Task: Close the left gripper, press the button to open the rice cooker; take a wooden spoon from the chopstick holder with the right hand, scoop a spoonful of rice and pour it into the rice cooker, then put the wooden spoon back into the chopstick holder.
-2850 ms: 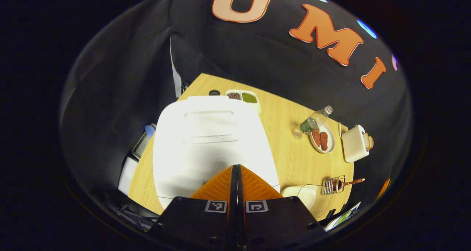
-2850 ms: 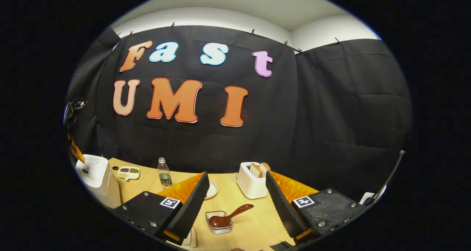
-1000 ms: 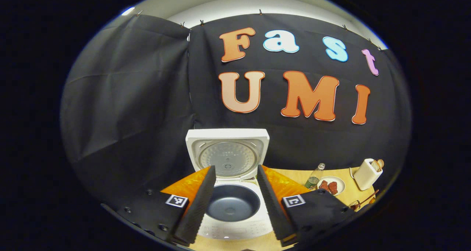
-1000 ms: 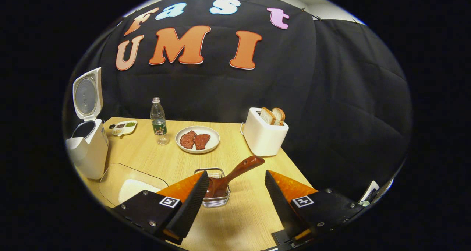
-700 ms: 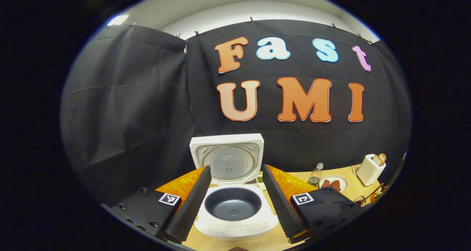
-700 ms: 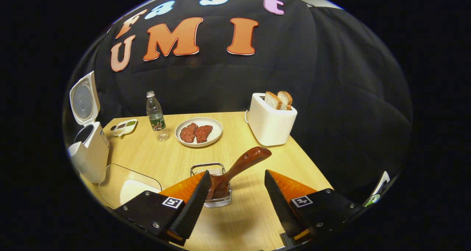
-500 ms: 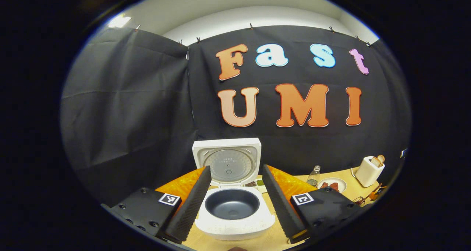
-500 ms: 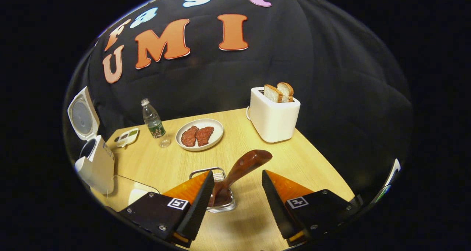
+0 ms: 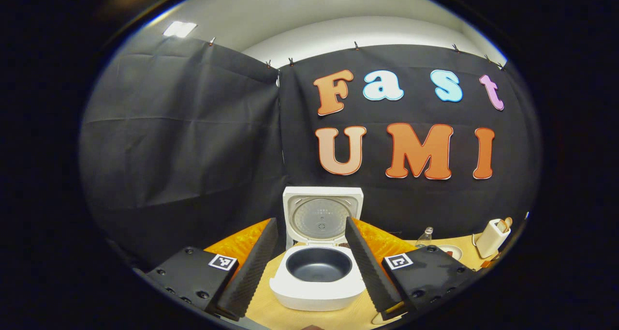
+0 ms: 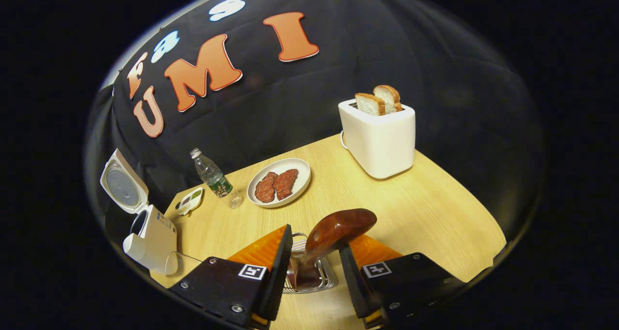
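Left gripper view: left gripper (image 9: 309, 262), jaws spread wide, nothing held; white square rice cooker (image 9: 319, 281) at 6 o'clock between its fingers, lid upright, dark inner pot bare.

Right gripper view: same cooker at 8 o'clock on the pale wooden worktop (image 10: 425, 209); right gripper (image 10: 314, 267) at 6 o'clock, jaws narrowed about the glossy brown wooden spoon (image 10: 329, 240); contact cannot be told. Spoon bowl sits in the wire chopstick holder (image 10: 309, 277). White toaster (image 10: 379, 136) at 1 o'clock.
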A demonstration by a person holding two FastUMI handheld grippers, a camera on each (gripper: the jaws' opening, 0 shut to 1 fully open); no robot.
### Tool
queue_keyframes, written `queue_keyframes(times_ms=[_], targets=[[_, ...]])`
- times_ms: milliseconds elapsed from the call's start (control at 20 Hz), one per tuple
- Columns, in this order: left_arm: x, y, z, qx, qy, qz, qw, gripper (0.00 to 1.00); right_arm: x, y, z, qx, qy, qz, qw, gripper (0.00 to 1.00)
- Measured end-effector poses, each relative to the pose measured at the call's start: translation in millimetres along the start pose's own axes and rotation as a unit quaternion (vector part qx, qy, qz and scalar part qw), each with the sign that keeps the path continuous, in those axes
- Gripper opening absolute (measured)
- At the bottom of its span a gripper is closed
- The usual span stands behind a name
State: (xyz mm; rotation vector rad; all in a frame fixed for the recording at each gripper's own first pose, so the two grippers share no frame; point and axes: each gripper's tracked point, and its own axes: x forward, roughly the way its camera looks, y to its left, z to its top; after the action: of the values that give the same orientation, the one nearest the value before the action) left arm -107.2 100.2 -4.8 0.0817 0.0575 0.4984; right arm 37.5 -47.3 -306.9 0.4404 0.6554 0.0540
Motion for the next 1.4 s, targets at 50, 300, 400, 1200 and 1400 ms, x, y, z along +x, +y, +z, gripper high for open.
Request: queue_keyframes(times_ms=[50,300,400,1200,1400], targets=[[-3,0,-4,-0.003,0.005,0.002,1.000,0.96,2,1,2,0.002,-0.004,0.002,1.000,0.57],[-6,-14,-7,-0.020,0.016,-0.006,1.000,0.94,11,0,-11,0.051,0.033,0.002,0.998,0.25],[-5,-19,-5,-0.014,0.011,-0.015,1.000,0.94,13,1,-12,0.063,0.032,-0.001,0.997,0.20],[52,-52,8,0.011,-0.019,-0.125,0.992,0.94,-89,66,62,0.067,-0.092,0.003,0.994,0.10],[70,-51,7,0.023,-0.026,-0.143,0.989,0.98,-112,115,53,0.042,-0.086,0.032,0.995,0.10]])
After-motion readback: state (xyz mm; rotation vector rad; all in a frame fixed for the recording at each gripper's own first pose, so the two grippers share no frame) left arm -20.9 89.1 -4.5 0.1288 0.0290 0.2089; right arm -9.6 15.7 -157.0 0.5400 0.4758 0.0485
